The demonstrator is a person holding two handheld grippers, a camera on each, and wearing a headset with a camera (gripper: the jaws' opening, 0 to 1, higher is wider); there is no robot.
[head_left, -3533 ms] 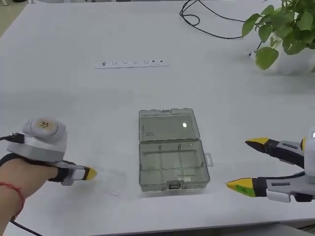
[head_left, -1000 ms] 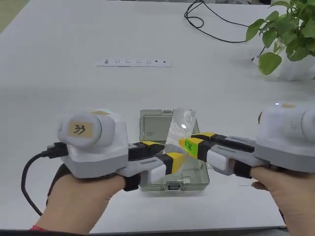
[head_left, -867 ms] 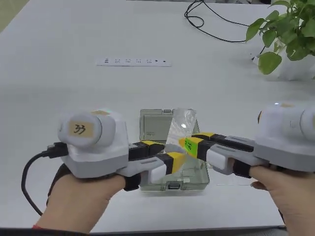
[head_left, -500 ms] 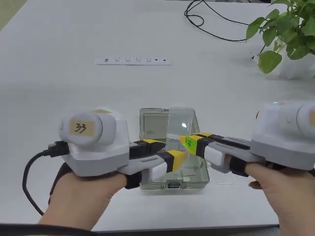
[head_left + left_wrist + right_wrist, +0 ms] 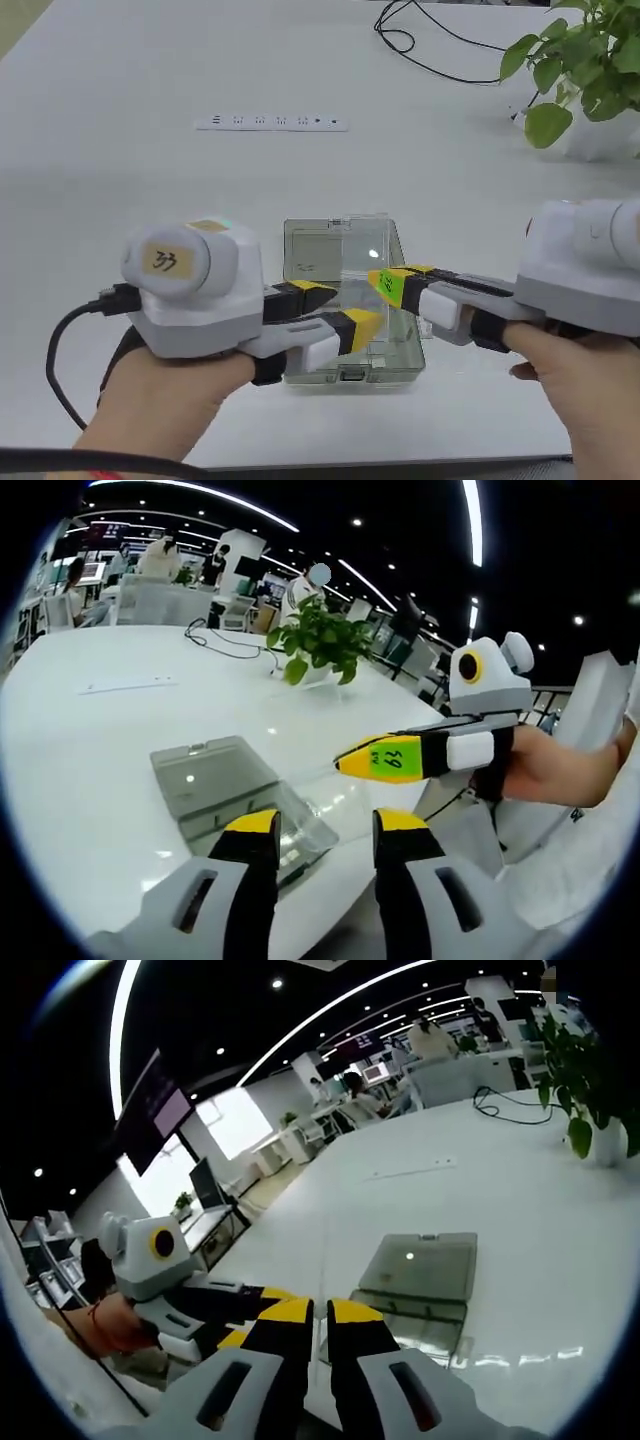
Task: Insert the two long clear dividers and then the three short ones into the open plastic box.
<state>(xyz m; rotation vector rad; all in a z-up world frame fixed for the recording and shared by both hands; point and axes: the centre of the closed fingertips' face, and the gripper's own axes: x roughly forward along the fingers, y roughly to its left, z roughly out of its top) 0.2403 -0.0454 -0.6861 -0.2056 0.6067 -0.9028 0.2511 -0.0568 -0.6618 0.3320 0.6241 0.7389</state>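
Head view: R claw (image 5: 388, 280) pinches divider (image 5: 365, 245).

The open plastic box (image 5: 345, 330) is sitting lower centre on the table (image 5: 120, 160), with the left gripper (image 5: 347, 304) and right gripper (image 5: 390, 279) meeting over it and a clear divider (image 5: 365, 240) seemingly standing at the right one's tips. The power strip (image 5: 272, 123) is lying behind, and the plant (image 5: 575, 60) is standing upper right.

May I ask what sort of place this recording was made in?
Probably an open-plan office: a large white table with a power strip and a potted plant, and more desks under ceiling strip lights behind.
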